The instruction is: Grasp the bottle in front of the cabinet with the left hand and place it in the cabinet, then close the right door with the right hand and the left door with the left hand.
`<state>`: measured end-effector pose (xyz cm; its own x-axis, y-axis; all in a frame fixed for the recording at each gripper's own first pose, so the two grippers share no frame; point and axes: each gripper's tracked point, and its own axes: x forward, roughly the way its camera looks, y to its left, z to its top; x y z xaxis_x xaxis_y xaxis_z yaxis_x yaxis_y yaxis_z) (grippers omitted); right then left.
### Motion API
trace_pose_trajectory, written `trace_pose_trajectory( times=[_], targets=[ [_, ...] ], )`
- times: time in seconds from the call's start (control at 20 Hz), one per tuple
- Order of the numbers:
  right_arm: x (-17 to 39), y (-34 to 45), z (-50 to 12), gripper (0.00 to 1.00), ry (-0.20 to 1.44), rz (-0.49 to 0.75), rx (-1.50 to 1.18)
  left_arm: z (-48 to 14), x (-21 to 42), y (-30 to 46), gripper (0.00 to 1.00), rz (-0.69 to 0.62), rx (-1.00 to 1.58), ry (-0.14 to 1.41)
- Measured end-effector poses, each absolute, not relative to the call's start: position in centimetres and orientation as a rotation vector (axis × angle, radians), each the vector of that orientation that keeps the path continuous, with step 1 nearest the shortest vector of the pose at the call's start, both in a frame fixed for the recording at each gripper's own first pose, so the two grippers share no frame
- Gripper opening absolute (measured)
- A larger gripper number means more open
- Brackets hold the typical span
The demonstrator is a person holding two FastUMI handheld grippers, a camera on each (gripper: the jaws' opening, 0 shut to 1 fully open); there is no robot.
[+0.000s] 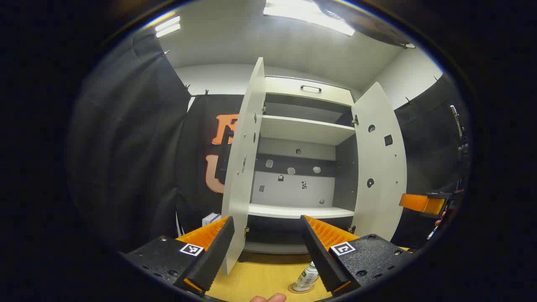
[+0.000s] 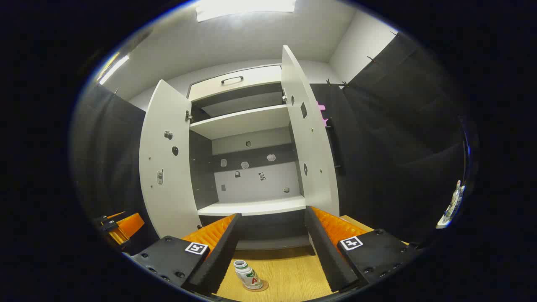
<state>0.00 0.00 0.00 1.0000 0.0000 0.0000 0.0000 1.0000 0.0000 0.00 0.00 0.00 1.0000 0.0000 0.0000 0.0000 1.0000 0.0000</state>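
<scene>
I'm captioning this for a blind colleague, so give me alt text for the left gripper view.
The left gripper is open and faces a white cabinet with both doors swung wide and bare shelves. A small bottle stands on the wooden table just below, by the gripper's fingers.

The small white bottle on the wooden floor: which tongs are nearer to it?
Probably left. The left tongs have the white bottle beside their right finger; from the right tongs it lies low between both fingers.
</scene>
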Motion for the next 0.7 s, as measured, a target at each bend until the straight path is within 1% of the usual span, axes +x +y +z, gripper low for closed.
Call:
trace_pose_trajectory(
  times=[0.35, 0.4, 0.45, 0.5, 0.55, 0.6, 0.65, 0.7],
  targets=[
    [-0.1, 0.36, -0.32, 0.98, 0.016, 0.009, -0.009, -0.28, -0.04, 0.08, 0.95, 0.001, -0.007, 0.004],
    [-0.17, 0.41, -0.39, 0.98, 0.017, 0.01, -0.01, -0.35, -0.16, 0.16, 0.92, 0.002, -0.009, 0.005],
    [-0.17, 0.46, -0.37, 0.98, 0.018, 0.01, -0.01, -0.41, -0.18, 0.3, 0.92, 0.004, -0.011, 0.007],
    [-0.18, 0.46, -0.34, 0.98, 0.018, 0.011, -0.01, -0.48, -0.23, 0.36, 0.95, 0.007, -0.014, 0.008],
    [-0.18, 0.55, -0.31, 0.98, 0.019, 0.011, -0.011, -0.47, -0.25, 0.47, 0.95, 0.009, -0.015, 0.008],
    [-0.29, 0.5, -0.4, 0.98, 0.02, 0.012, -0.012, -0.49, -0.22, 0.56, 0.92, 0.011, -0.014, 0.008],
    [-0.21, 0.57, -0.32, 0.98, 0.019, 0.012, -0.014, -0.44, -0.18, 0.6, 0.95, 0.013, -0.013, 0.007],
    [-0.15, 0.63, -0.26, 0.98, 0.019, 0.012, -0.016, -0.36, -0.12, 0.65, 0.95, 0.014, -0.012, 0.006]
  ],
)
